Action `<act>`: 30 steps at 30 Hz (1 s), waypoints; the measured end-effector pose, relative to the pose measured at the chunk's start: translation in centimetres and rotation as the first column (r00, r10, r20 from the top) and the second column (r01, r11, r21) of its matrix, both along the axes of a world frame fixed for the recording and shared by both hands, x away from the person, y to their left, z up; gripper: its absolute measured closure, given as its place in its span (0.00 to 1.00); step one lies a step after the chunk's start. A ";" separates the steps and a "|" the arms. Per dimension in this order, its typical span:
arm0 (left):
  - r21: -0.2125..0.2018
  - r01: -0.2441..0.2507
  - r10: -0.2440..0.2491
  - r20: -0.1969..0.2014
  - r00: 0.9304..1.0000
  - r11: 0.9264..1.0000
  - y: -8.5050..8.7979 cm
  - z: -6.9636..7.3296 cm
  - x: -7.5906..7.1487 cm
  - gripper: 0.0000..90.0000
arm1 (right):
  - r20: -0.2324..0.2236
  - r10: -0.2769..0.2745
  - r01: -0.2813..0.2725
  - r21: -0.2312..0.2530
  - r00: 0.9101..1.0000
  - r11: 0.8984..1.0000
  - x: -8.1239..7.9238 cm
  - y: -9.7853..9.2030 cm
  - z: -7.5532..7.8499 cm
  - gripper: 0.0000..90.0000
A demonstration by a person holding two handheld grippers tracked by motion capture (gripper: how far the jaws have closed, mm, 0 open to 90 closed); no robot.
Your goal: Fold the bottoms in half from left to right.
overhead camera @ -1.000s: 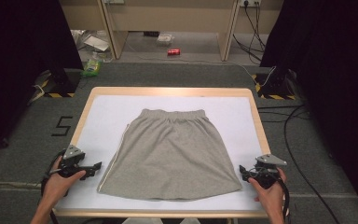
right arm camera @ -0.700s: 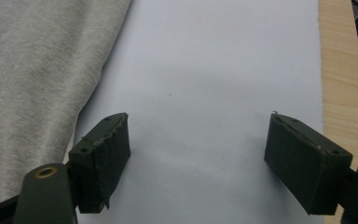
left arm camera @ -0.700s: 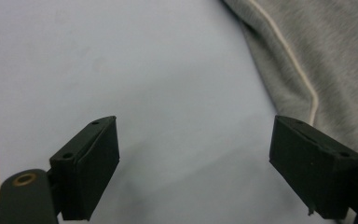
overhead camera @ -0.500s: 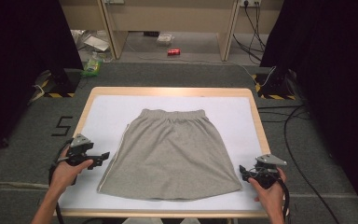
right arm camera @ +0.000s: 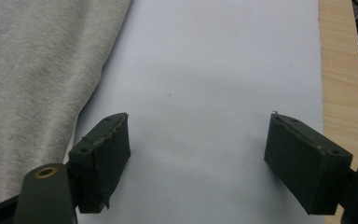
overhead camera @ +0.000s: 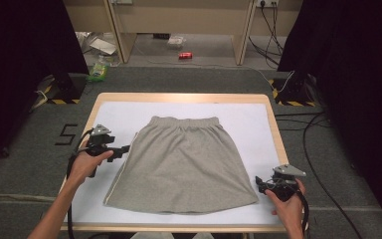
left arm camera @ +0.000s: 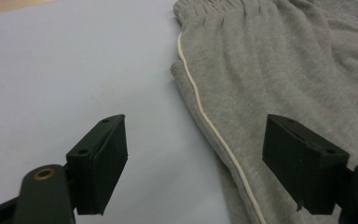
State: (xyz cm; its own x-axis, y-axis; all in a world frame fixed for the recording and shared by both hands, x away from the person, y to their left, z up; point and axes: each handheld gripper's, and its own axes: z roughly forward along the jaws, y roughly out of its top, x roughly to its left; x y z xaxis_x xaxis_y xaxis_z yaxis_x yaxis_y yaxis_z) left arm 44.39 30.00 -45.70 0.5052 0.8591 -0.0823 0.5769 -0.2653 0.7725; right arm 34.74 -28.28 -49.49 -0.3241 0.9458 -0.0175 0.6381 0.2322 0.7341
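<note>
One grey skirt [overhead camera: 184, 164], spread flat mid-bench [overhead camera: 179, 98], waistband far, pale piping down its side. Left claw [overhead camera: 124, 149] gaping astride that piped edge; right claw [overhead camera: 259, 184] gaping beside hem corner.

Grey skirt [overhead camera: 181, 164] flat at worktop [overhead camera: 266, 130] centre, waistband at far side. Left claw [overhead camera: 113, 149] just beside skirt's left edge, near waistband, held by left hand [overhead camera: 85, 164]. Right claw [overhead camera: 267, 185] just beside skirt's near right corner. Red can [overhead camera: 185, 56] on floor, well beyond skirt.
</note>
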 end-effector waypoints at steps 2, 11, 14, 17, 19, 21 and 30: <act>-0.025 0.006 -0.006 -0.001 1.000 1.000 -0.1 0.1 0.7 0.25 | 0.000 0.000 0.000 0.000 1.000 1.000 0.0 0.0 0.0 0.25; -0.030 -0.015 0.015 -0.012 1.000 0.999 -1.6 0.5 4.4 0.33 | 0.001 0.001 -0.001 -0.001 1.000 1.000 0.0 0.0 0.0 0.25; -0.023 -0.007 0.007 -0.018 1.000 1.000 -2.0 0.4 5.2 0.34 | 0.001 0.000 0.000 -0.001 1.000 1.000 0.0 0.0 0.0 0.25; -0.033 -0.004 0.004 -0.023 1.000 0.999 -2.4 0.4 6.4 0.36 | 0.002 0.000 0.000 -0.001 1.000 1.000 0.0 0.0 0.0 0.25; -0.037 -0.003 0.002 -0.026 1.000 0.999 -2.8 0.3 7.1 0.37 | 0.002 0.000 0.000 0.000 1.000 1.000 0.0 0.0 0.0 0.25; -0.038 0.006 -0.007 -0.035 0.999 0.999 -3.3 0.1 7.9 0.39 | 0.002 0.000 0.000 0.000 1.000 1.000 0.0 0.0 0.0 0.25; -0.053 0.020 -0.023 -0.059 0.998 0.998 -4.9 -0.6 10.5 0.46 | 0.002 0.000 0.000 0.000 1.000 1.000 0.0 0.0 0.0 0.25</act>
State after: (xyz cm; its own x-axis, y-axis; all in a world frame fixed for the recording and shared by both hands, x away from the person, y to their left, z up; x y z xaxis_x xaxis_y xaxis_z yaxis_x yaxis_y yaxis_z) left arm 54.88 25.08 -46.25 0.5163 0.8419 -0.1572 0.6169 -0.2383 0.7501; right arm 34.74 -28.26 -49.50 -0.3237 0.9460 -0.0186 0.6368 0.2323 0.7352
